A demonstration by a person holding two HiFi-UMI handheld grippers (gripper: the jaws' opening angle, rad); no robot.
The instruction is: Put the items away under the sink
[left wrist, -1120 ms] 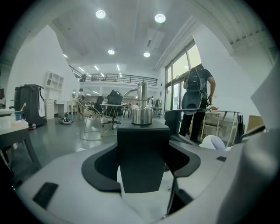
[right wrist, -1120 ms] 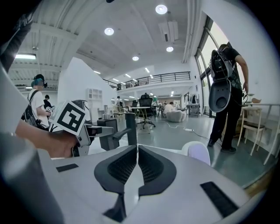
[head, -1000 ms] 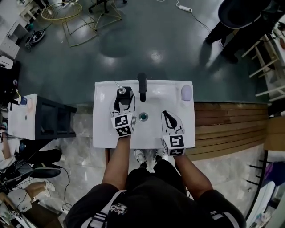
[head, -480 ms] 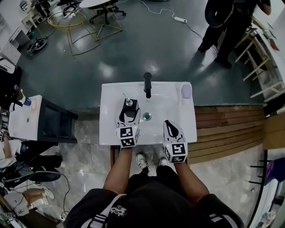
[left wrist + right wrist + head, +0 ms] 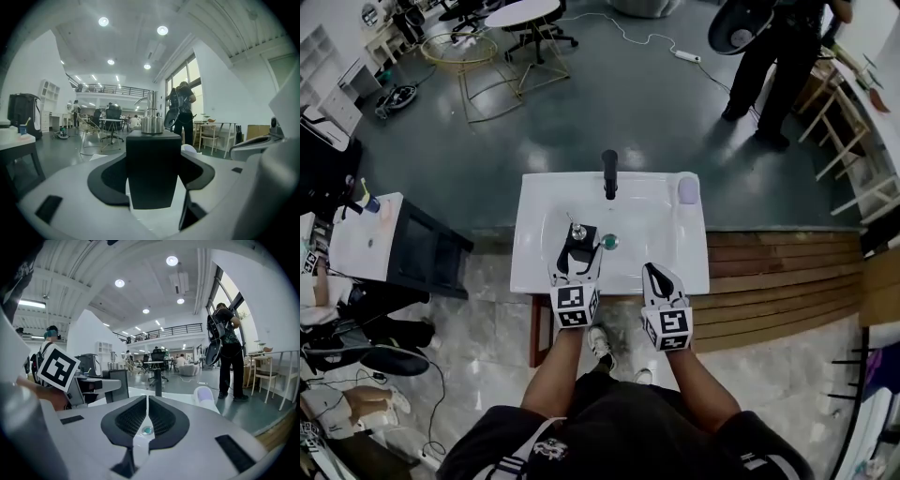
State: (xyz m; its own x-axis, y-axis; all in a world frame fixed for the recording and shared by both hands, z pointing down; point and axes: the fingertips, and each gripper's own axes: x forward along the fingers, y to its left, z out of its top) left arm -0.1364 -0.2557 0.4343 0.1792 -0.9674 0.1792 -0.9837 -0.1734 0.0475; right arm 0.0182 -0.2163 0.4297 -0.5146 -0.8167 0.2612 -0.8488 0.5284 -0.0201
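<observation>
**Operator:** Two grippers are at the near edge of the sink [image 5: 675,272]. What is the state of each?

**Technician:** The left gripper [image 5: 577,253] is clamped on the black soap dispenser [image 5: 153,168]. Its pads bear on two opposite flat faces of the square body, and the metal pump head [image 5: 151,123] stands above the jaws. The right gripper [image 5: 147,404] has its jaws closed together with nothing between them. It sits just beside the front rim.

**Operator:** Where is the dispenser?

**Technician:** It is upright in the left gripper, over the front part of the basin on the near side of the drain [image 5: 609,242]. It appears clear of the basin floor, but contact cannot be ruled out.

**Operator:** How will it handle?

**Technician:** The body is probably rigid and smooth, and slippery if wet. Its weight depends on the fill, which is not visible. The metal pump probably makes it top-heavy. Hold it by the flat faces of the body, not by the pump neck, which may depress. Keep it upright.

**Operator:** What lies beyond it?

**Technician:** The black faucet [image 5: 609,173] stands at the middle of the back rim. A pale lilac rounded item [image 5: 688,189] lies at the back right corner, well apart from both grippers. The basin hides the space under the sink.
</observation>
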